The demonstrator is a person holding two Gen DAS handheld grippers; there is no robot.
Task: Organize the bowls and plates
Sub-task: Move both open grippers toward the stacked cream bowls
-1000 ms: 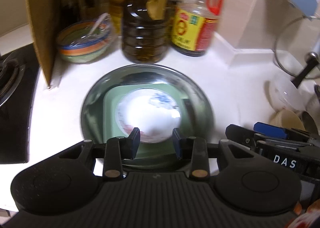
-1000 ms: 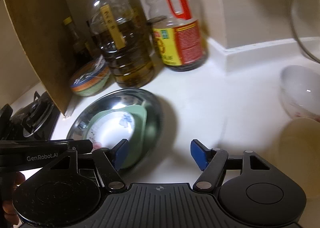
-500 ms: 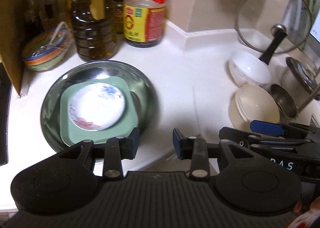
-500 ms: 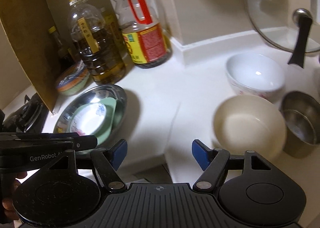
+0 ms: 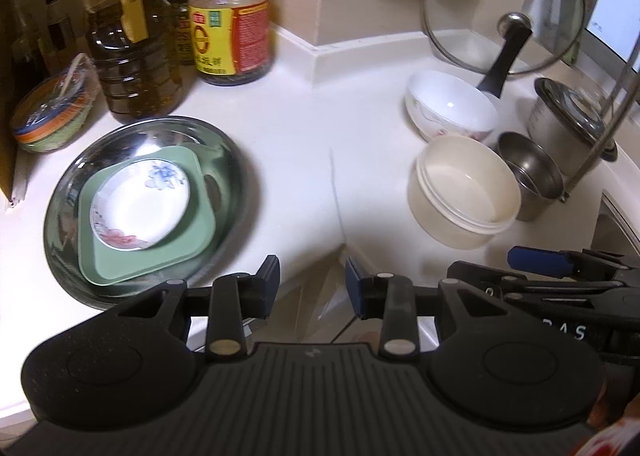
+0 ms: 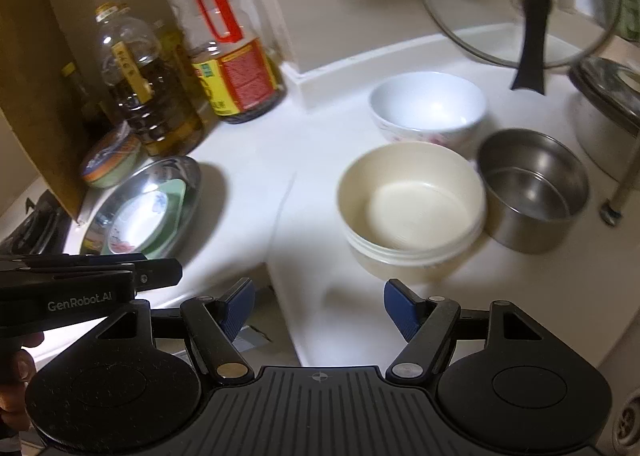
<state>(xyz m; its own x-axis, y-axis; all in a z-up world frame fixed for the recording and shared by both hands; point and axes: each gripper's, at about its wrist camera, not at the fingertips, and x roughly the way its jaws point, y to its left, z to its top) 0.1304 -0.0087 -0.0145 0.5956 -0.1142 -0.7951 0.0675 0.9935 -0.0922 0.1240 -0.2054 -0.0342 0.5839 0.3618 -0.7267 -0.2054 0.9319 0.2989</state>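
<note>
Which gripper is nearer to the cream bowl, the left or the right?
Right. The right gripper faces the cream bowl directly, just short of it; the left gripper is off to the bowl's left side.

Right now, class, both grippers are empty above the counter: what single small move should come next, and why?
Probably ease the right gripper forward and down over the near rim of the cream plastic bowl. Its jaws stand open and empty with that bowl straight ahead, while the round steel tray already holds the green square plate and small white flowered dish; the bowls remain unstacked.
</note>
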